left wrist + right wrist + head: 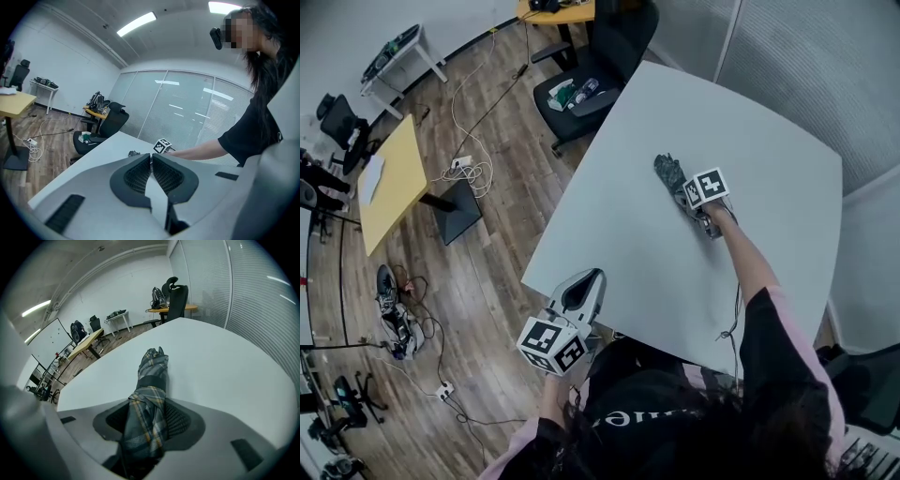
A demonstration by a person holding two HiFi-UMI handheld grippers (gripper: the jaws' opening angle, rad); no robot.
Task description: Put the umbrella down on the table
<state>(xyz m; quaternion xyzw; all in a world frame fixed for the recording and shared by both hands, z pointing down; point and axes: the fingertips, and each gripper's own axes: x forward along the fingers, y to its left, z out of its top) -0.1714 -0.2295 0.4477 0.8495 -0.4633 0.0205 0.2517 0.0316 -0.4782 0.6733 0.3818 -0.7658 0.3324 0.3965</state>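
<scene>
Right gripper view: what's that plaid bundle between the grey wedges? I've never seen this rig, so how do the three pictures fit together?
No robot: a person holds a two-jaw gripper in each hand. The head view looks down at the pale table. Each gripper view looks along its own jaws. The bundle is a folded plaid umbrella, clamped in the right gripper over the table. The left gripper is shut and empty.
</scene>
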